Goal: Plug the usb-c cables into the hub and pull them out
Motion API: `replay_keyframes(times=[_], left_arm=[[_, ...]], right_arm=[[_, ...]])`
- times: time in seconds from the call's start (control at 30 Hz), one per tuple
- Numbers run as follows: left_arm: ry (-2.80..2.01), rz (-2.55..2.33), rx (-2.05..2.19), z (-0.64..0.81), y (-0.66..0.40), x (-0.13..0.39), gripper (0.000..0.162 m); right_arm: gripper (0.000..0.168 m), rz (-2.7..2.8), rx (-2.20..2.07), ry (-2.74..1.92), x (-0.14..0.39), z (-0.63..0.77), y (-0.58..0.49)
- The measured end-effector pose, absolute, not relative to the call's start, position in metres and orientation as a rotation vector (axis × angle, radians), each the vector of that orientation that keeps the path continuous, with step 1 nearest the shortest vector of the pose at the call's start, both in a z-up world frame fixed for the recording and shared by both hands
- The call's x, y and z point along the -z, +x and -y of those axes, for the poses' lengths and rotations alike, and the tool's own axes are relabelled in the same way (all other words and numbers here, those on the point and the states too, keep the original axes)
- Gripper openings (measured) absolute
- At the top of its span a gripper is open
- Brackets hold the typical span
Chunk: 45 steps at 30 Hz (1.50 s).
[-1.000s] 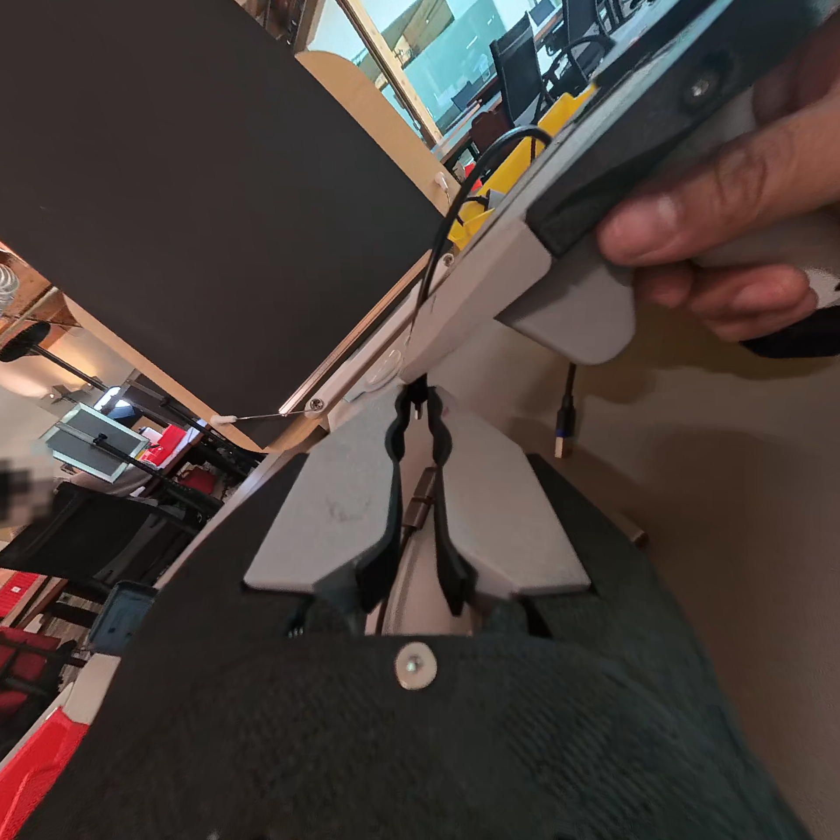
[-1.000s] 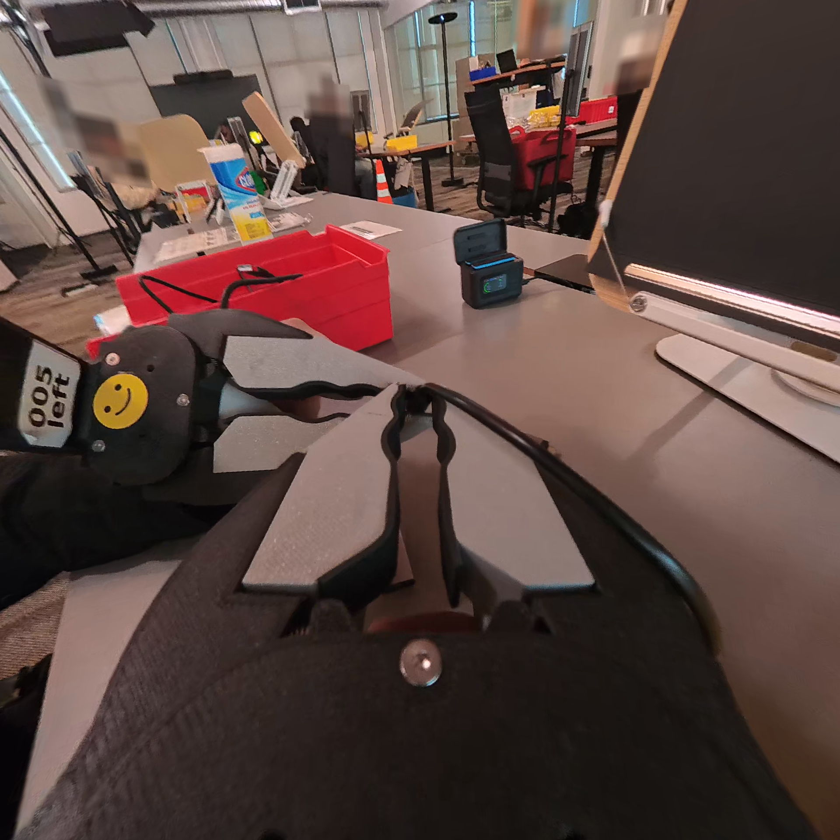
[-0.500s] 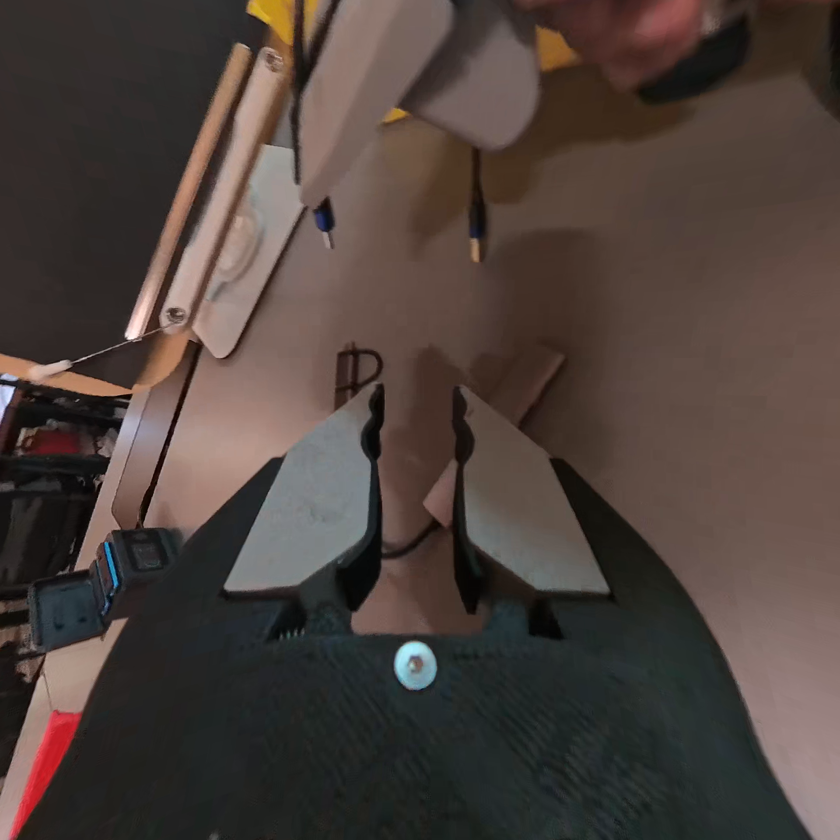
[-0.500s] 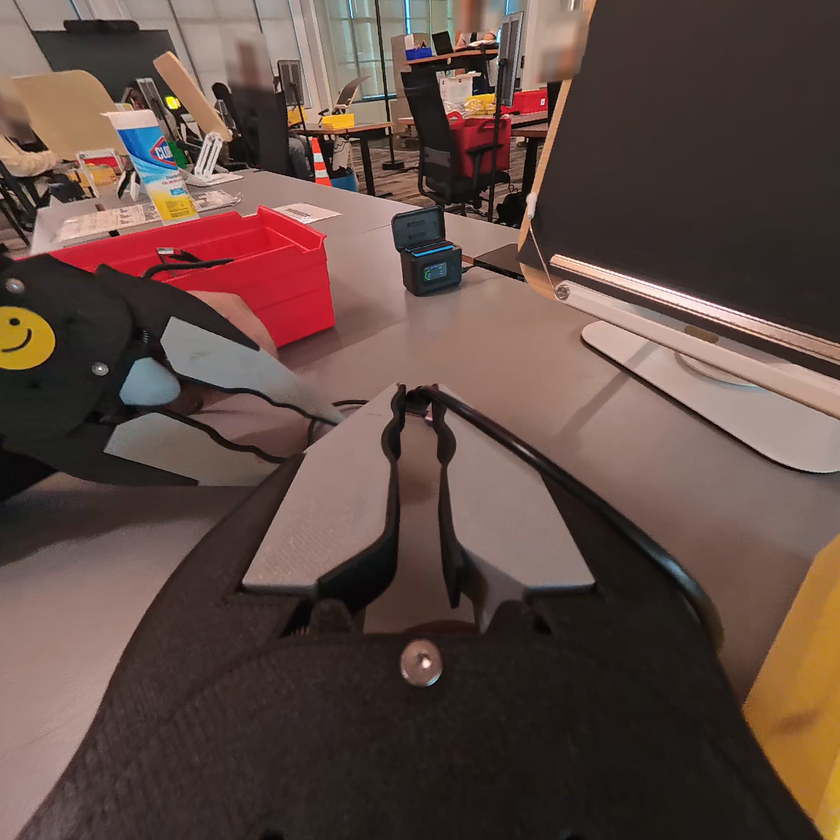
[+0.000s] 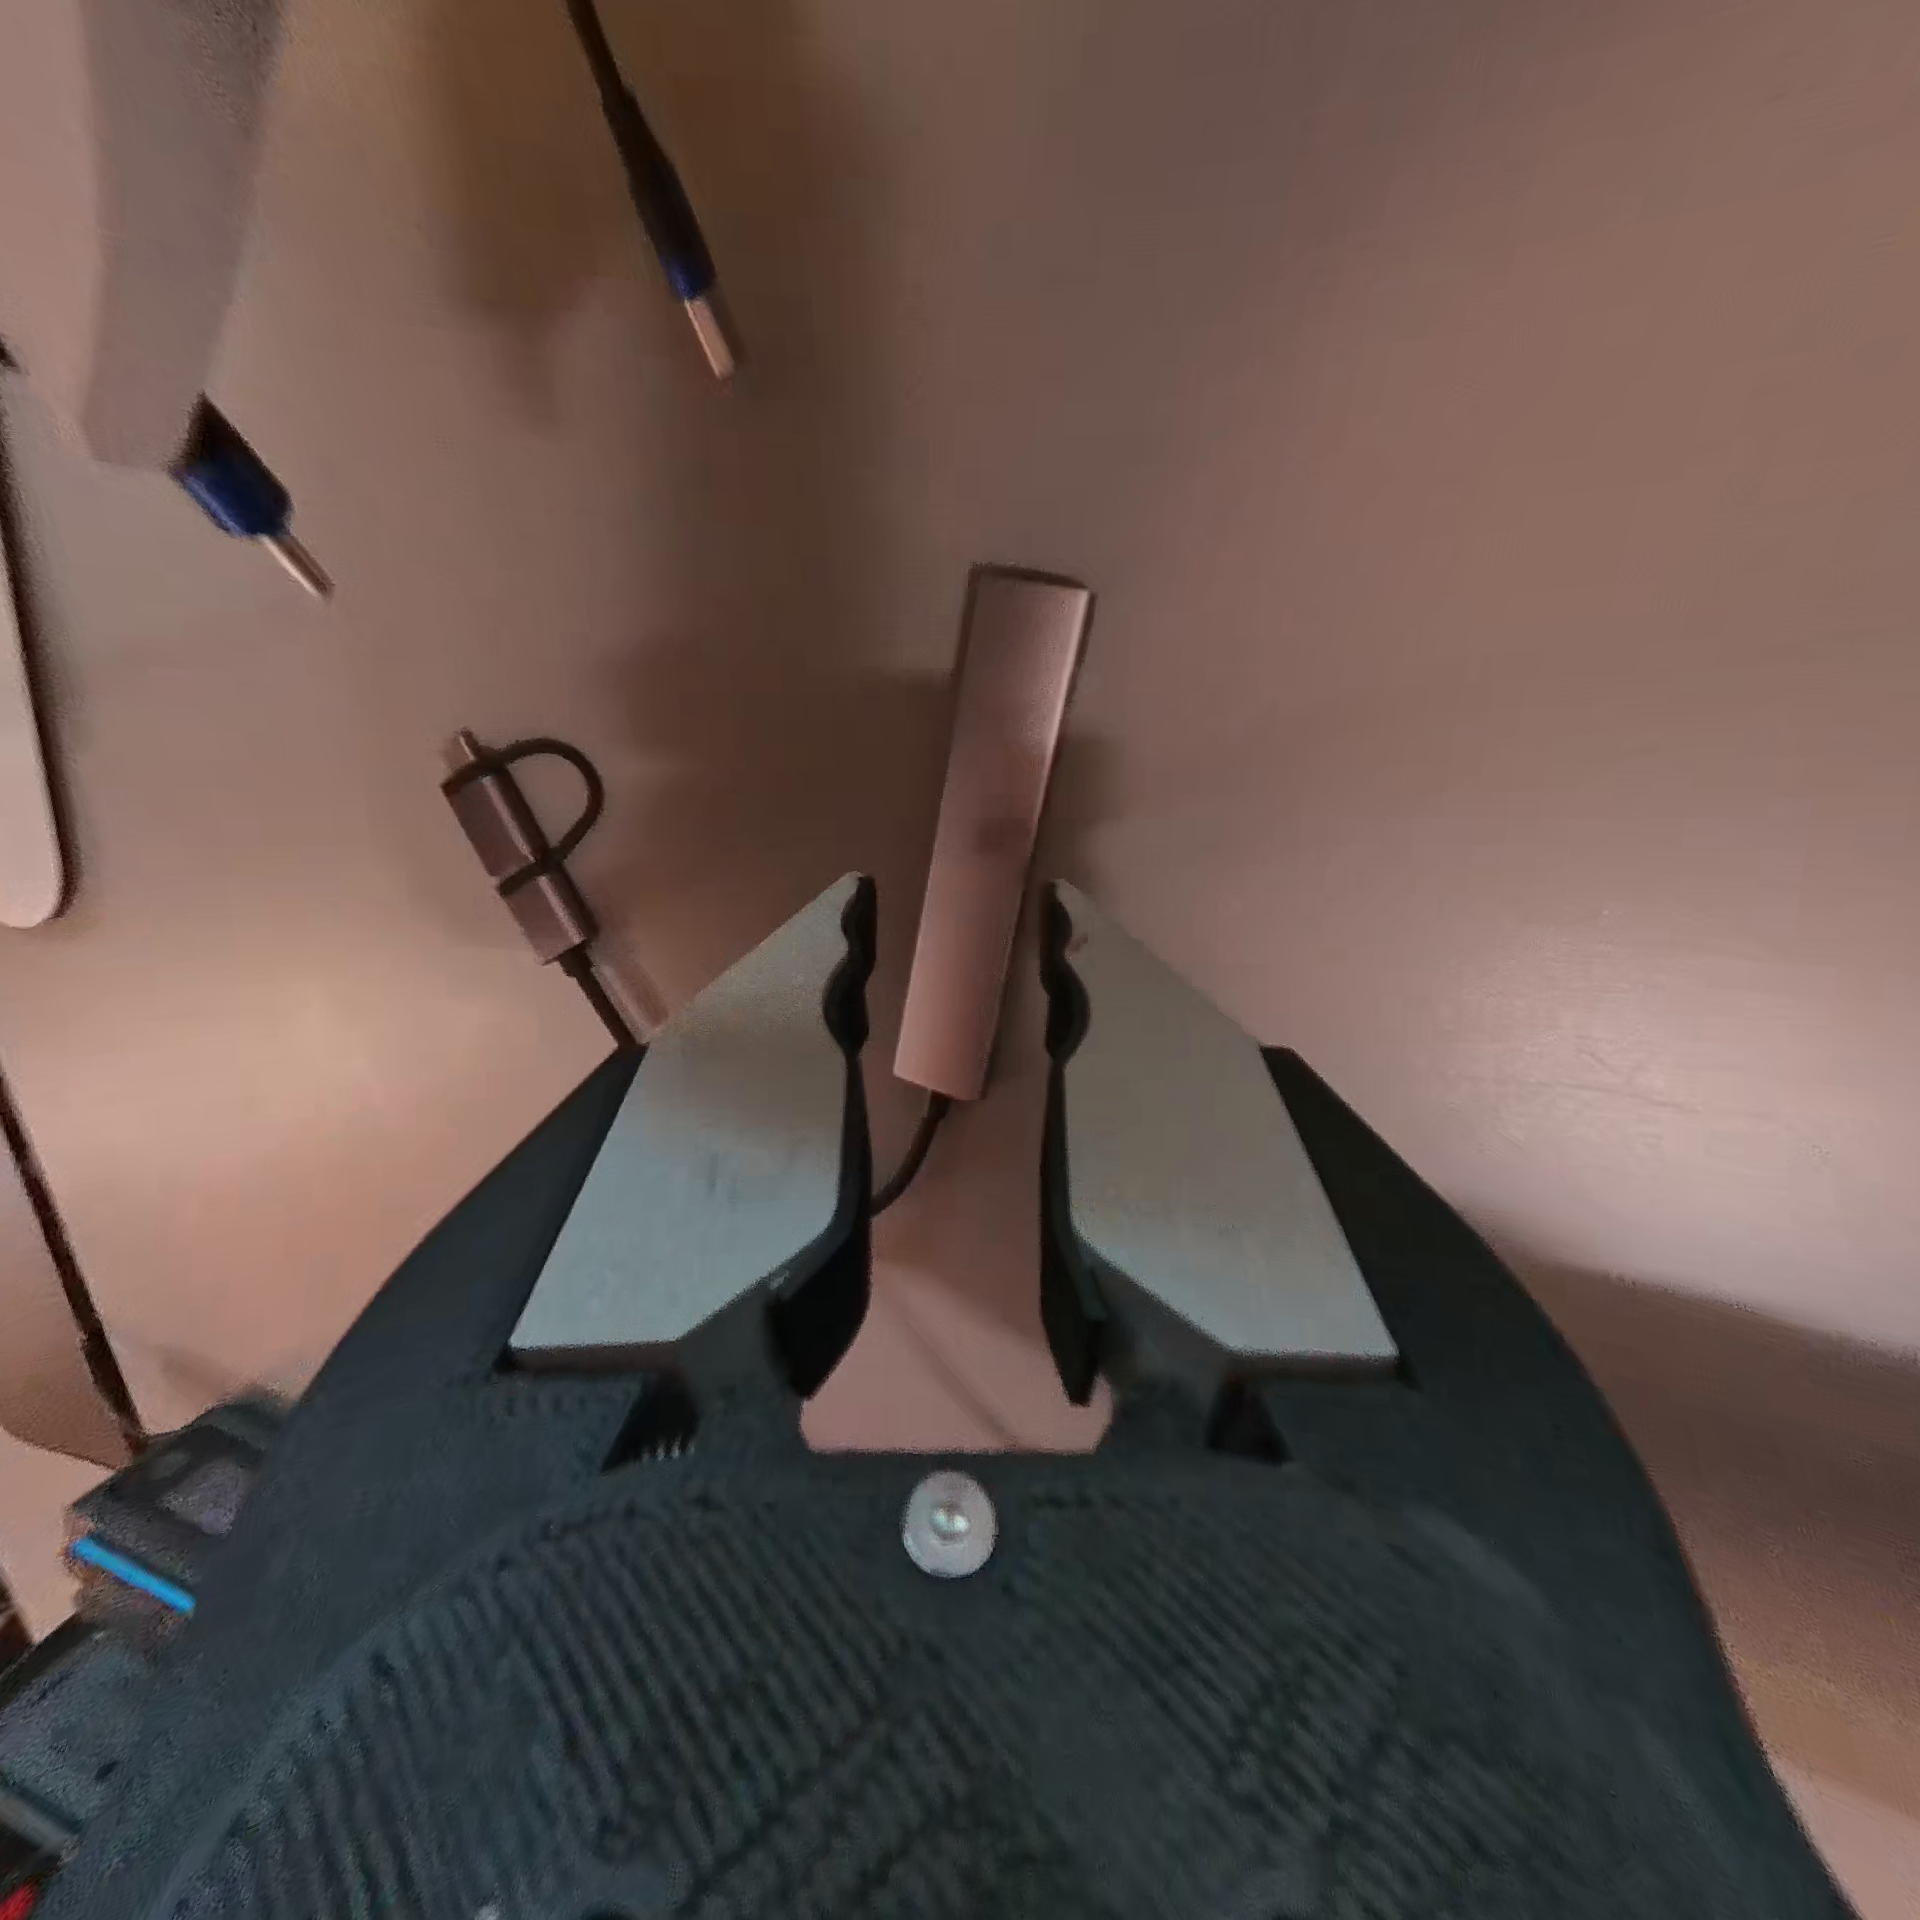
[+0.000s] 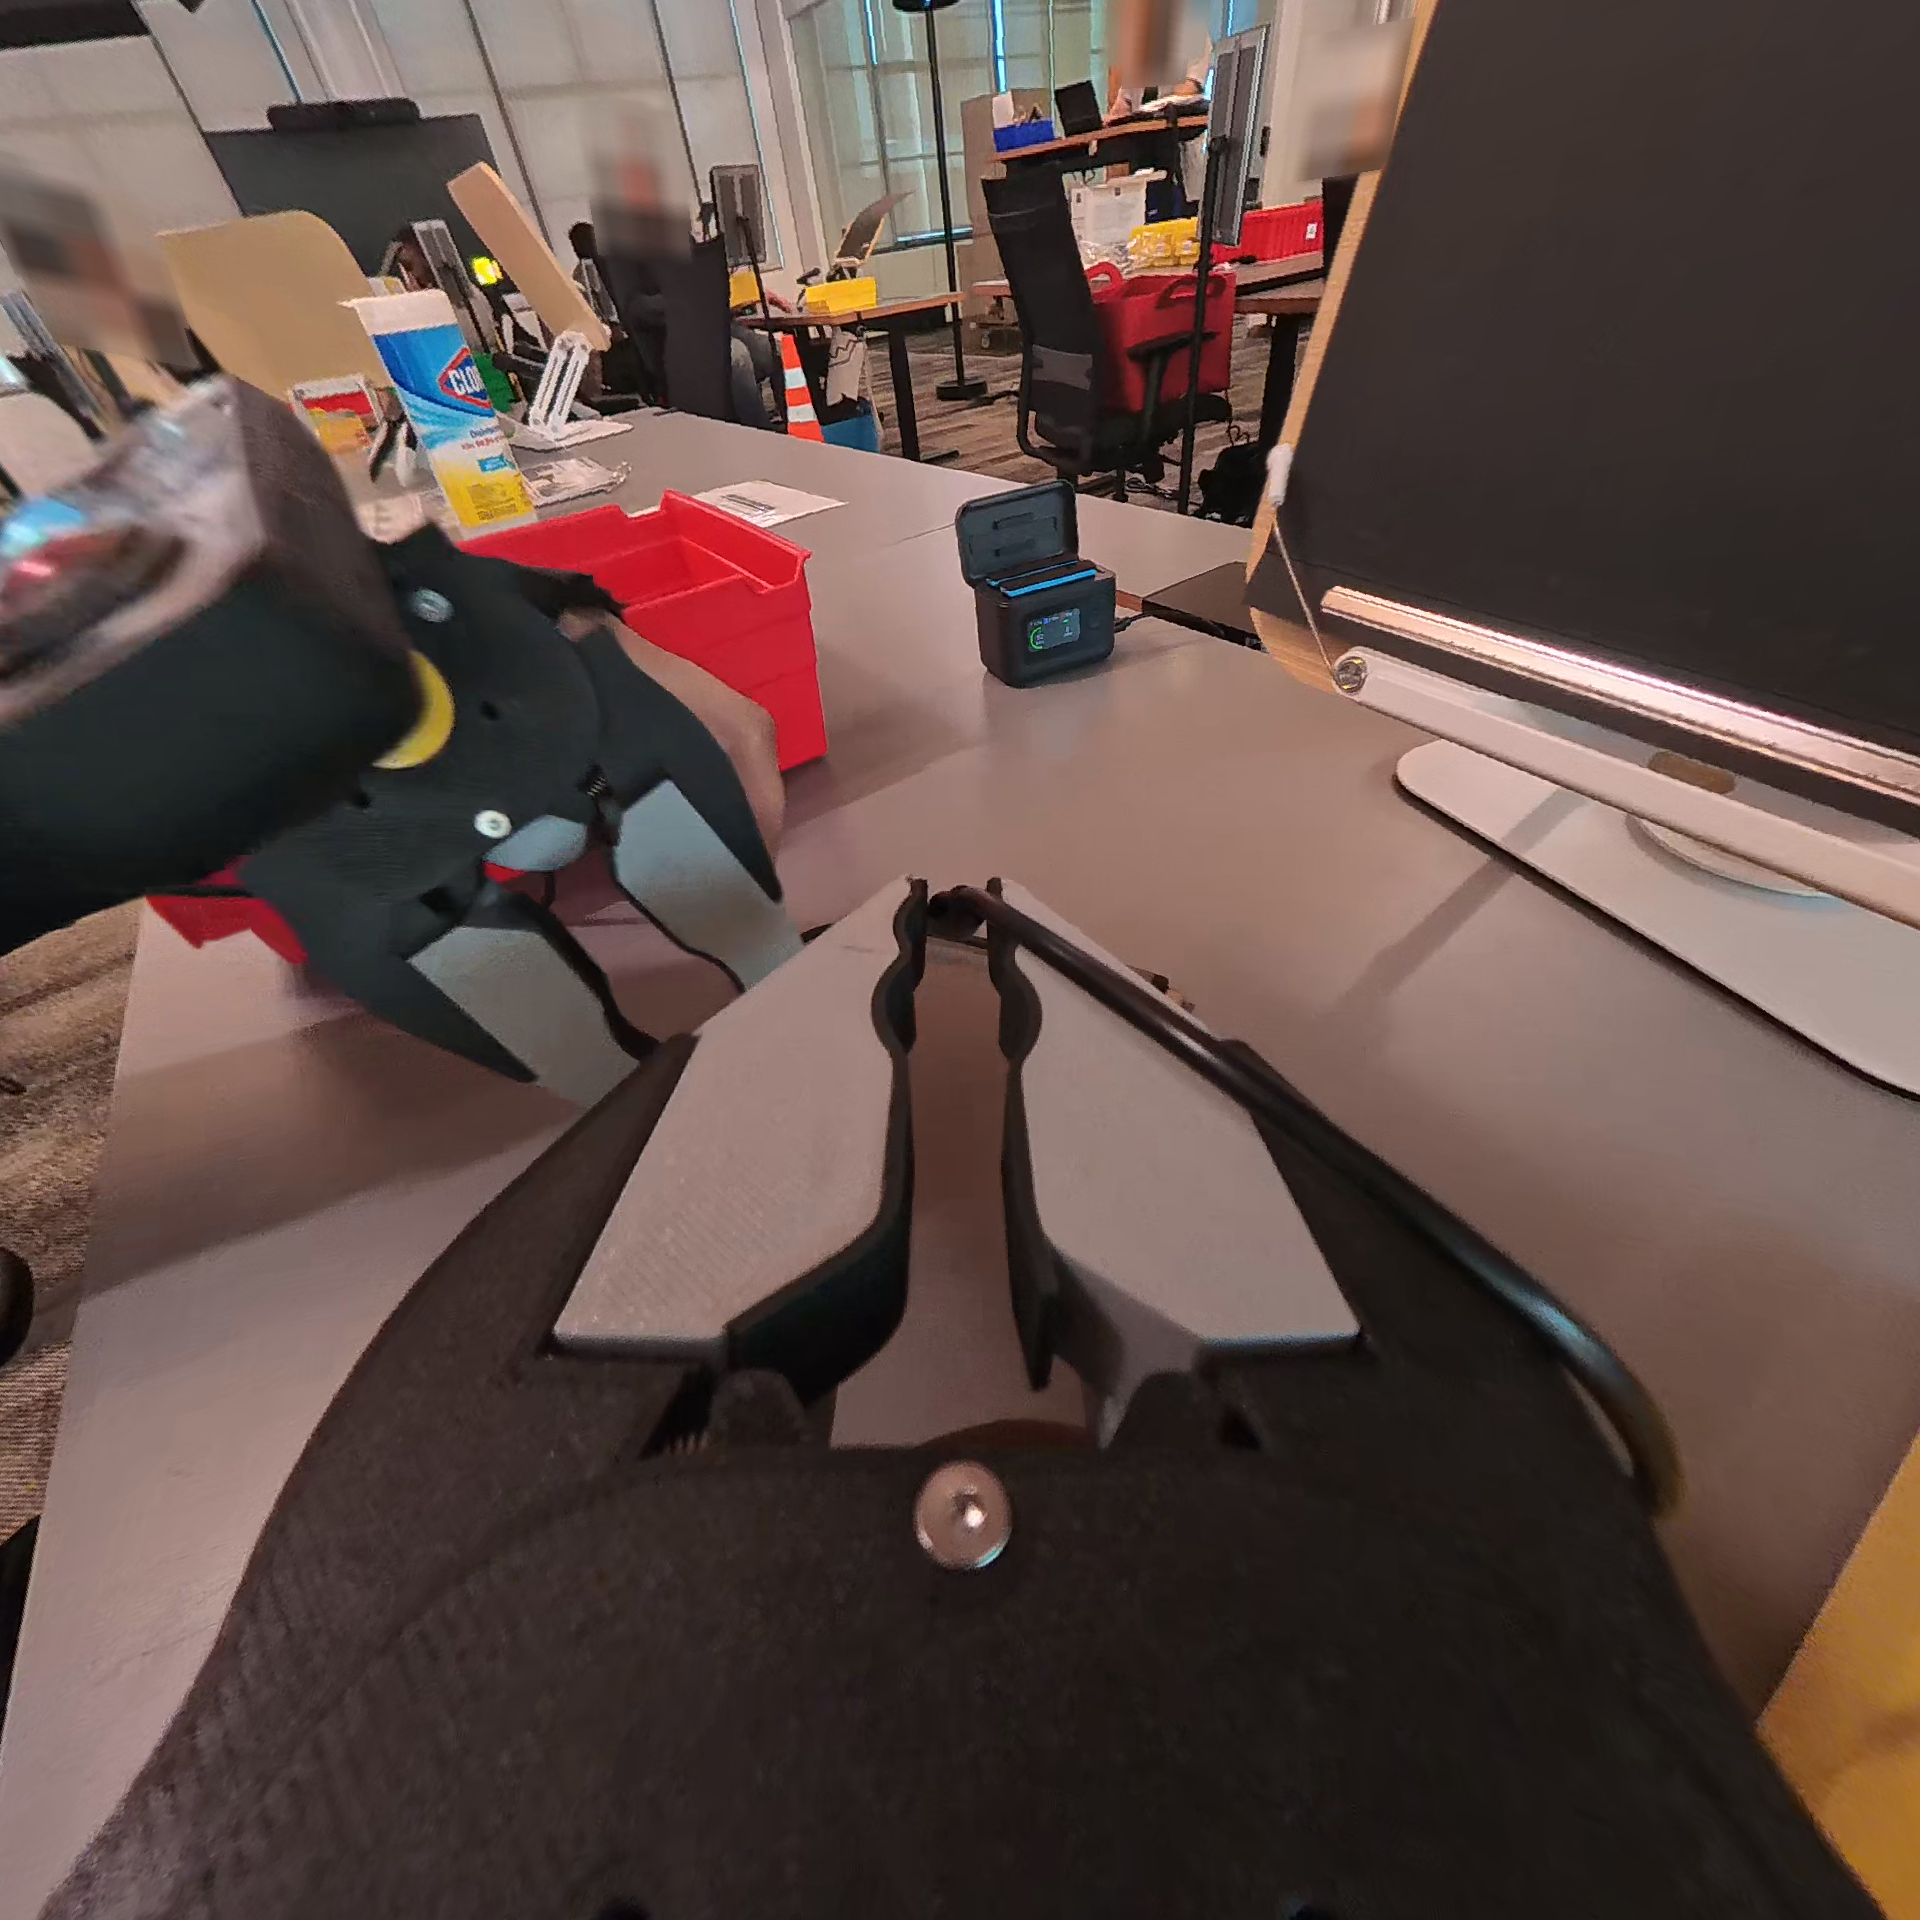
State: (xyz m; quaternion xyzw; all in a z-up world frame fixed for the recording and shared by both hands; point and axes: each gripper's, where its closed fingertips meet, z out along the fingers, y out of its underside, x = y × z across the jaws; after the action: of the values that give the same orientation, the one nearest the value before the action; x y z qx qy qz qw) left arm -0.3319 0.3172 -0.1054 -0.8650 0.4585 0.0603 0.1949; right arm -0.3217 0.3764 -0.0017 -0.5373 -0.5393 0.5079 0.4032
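In the left wrist view, the slim grey hub (image 5: 997,821) lies on the table, its near end between the tips of my open left gripper (image 5: 956,904). The hub's own short lead ends in a plug with an adapter (image 5: 530,862), to the left. A finger (image 5: 156,260) of the right gripper holds a blue-collared usb-c plug (image 5: 249,509) above the table. A second plug (image 5: 681,260) dangles free beside it. In the right wrist view, my right gripper (image 6: 951,902) is shut on the black cable (image 6: 1299,1112). The left gripper (image 6: 675,1008) points down, open, to its left.
On the grey table (image 6: 1143,779) stand a red bin (image 6: 727,603), a black charging case (image 6: 1044,613), and a wipes canister (image 6: 447,405). A dark monitor (image 6: 1662,364) on a white base (image 6: 1662,914) fills the right. A yellow object (image 6: 1849,1662) is at bottom right. Tip to tip, the grippers are about 12 centimeters apart.
My left gripper opened, let go of the hub and tilted down over it on the table. The right gripper stayed shut on the cable and drew its plug away from the hub.
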Motion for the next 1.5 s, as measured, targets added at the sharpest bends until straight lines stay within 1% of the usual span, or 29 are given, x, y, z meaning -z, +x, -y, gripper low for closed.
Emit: replay_keyframes(times=[0.07, 0.1, 0.37, 0.53, 0.6, 0.73, 0.8, 0.9, 1.0, 1.07, 1.17, 1.2, 1.27, 1.33, 1.4, 1.5], left_arm=[[-2.484, -1.300, -0.112, -0.314, -0.336, 0.116, 0.026], [-2.502, -1.293, -0.095, -0.314, -0.337, 0.120, 0.020], [-2.464, -1.287, 0.046, -0.317, -0.334, 0.120, 0.020], [-2.420, -1.300, 0.057, -0.312, -0.330, 0.119, 0.020], [-2.401, -1.279, 0.045, -0.313, -0.328, 0.109, 0.019], [-2.311, -1.149, 0.021, -0.323, -0.328, 0.066, 0.019], [-2.289, -1.109, 0.001, -0.323, -0.331, 0.053, 0.019], [-2.294, -1.017, 0.031, -0.320, -0.336, 0.043, 0.019], [-2.369, -0.877, -0.009, -0.322, -0.351, 0.044, 0.019], [-2.418, -0.795, -0.022, -0.321, -0.358, 0.046, 0.019], [-2.391, -0.696, 0.062, -0.322, -0.355, 0.034, 0.019], [-2.372, -0.656, 0.095, -0.323, -0.354, 0.028, 0.019], [-2.339, -0.580, 0.176, -0.325, -0.351, 0.017, 0.019], [-2.317, -0.524, 0.234, -0.326, -0.349, 0.010, 0.019], [-2.327, -0.500, 0.228, -0.325, -0.353, 0.009, 0.019], [-2.333, -0.536, 0.295, -0.318, -0.346, 0.013, 0.019]], right_arm=[[0.008, 1.352, -1.301, -1.366, 0.001, -0.378, -0.321], [0.008, 1.348, -1.312, -1.370, 0.001, -0.378, -0.321], [0.008, 1.375, -1.326, -1.378, 0.003, -0.374, -0.322], [0.008, 1.406, -1.320, -1.408, 0.010, -0.373, -0.324], [0.008, 1.419, -1.308, -1.425, 0.014, -0.374, -0.324], [0.008, 1.441, -1.251, -1.466, 0.023, -0.379, -0.325], [0.008, 1.458, -1.214, -1.496, 0.030, -0.382, -0.325], [0.008, 1.511, -1.211, -1.524, 0.039, -0.378, -0.326], [0.008, 1.521, -1.292, -1.485, 0.033, -0.368, -0.327], [0.008, 1.499, -1.246, -1.519, 0.037, -0.376, -0.326], [0.008, 1.501, -1.205, -1.553, 0.043, -0.382, -0.324], [0.009, 1.523, -1.195, -1.564, 0.047, -0.380, -0.324], [0.021, 1.602, -1.185, -1.591, 0.058, -0.371, -0.326], [0.027, 1.652, -1.206, -1.559, 0.059, -0.360, -0.328], [0.029, 1.656, -1.243, -1.499, 0.052, -0.353, -0.329], [0.039, 1.603, -1.422, -1.374, 0.024, -0.340, -0.327]])
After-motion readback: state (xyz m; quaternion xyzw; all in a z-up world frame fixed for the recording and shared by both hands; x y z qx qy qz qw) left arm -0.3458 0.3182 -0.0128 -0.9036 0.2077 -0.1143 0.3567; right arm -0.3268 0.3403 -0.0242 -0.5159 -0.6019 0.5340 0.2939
